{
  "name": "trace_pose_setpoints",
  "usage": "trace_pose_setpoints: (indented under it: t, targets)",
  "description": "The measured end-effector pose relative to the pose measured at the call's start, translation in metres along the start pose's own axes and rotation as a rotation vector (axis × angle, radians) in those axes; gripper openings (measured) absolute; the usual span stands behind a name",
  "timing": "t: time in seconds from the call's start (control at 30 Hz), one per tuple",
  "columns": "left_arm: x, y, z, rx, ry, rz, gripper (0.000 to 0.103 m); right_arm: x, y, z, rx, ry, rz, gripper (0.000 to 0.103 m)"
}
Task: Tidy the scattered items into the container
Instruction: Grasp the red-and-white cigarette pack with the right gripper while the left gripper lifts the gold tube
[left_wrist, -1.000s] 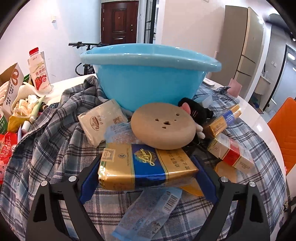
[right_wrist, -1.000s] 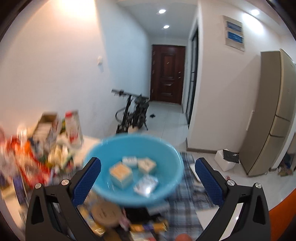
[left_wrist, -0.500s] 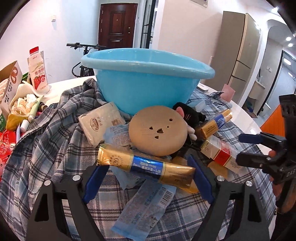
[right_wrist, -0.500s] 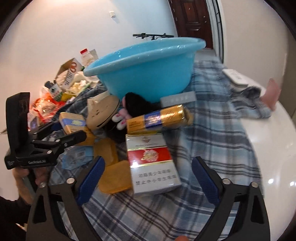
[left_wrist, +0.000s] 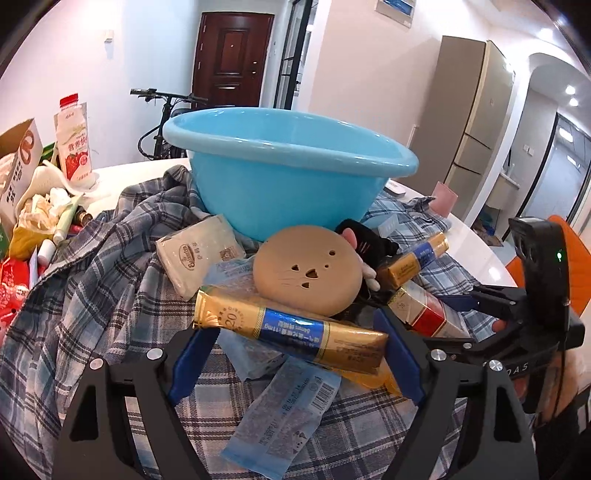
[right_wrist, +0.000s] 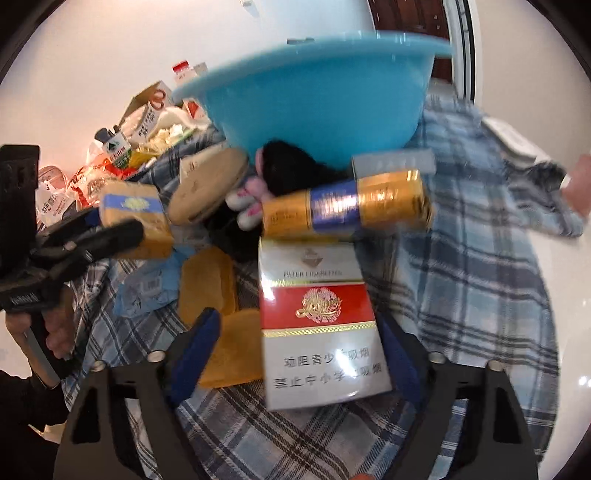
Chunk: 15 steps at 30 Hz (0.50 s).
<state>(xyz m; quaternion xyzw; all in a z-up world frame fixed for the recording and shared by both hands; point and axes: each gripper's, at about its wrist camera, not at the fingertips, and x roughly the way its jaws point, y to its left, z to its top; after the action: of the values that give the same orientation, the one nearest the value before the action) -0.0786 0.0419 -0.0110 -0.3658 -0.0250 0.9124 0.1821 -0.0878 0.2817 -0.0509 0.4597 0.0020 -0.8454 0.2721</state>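
Observation:
A blue basin stands on a plaid cloth; it also shows in the right wrist view. My left gripper is shut on a gold and blue cigarette carton, held above the cloth in front of the basin. My right gripper is open around a red and white cigarette pack that lies on the cloth. That pack and the right gripper show at the right of the left wrist view. A second gold carton lies behind the pack.
A round tan cat-face cushion, a black plush toy, a tissue pack and blue wrappers lie before the basin. Yellow packets sit left of the red pack. Milk bottle and clutter crowd the table's left.
My left gripper has lifted and turned the gold carton onto its edge. My right gripper swung down from above the basin and closed in around the red and white pack.

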Motion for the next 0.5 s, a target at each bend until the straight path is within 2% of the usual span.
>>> trace_pose_setpoints:
  t: [0.1,0.17,0.23,0.33,0.5]
  targets:
    - [0.0,0.002,0.0,-0.008,0.004,-0.007,0.084,0.0,-0.001,0.0,0.012,-0.001,0.01,0.081]
    - [0.0,0.001,0.0,-0.006,0.003,-0.006,0.084,-0.001,-0.004,0.0,0.031,-0.003,0.035,0.06]
    - [-0.001,0.001,0.0,-0.006,0.001,-0.006,0.084,-0.003,-0.007,-0.001,0.053,-0.011,0.06,0.06]
    - [-0.001,0.0,0.0,-0.005,-0.001,-0.006,0.084,-0.005,-0.008,-0.003,0.064,-0.013,0.048,0.06]
    - [-0.003,0.001,0.0,-0.009,-0.008,-0.015,0.084,-0.025,-0.002,-0.003,0.077,-0.063,0.051,0.06]
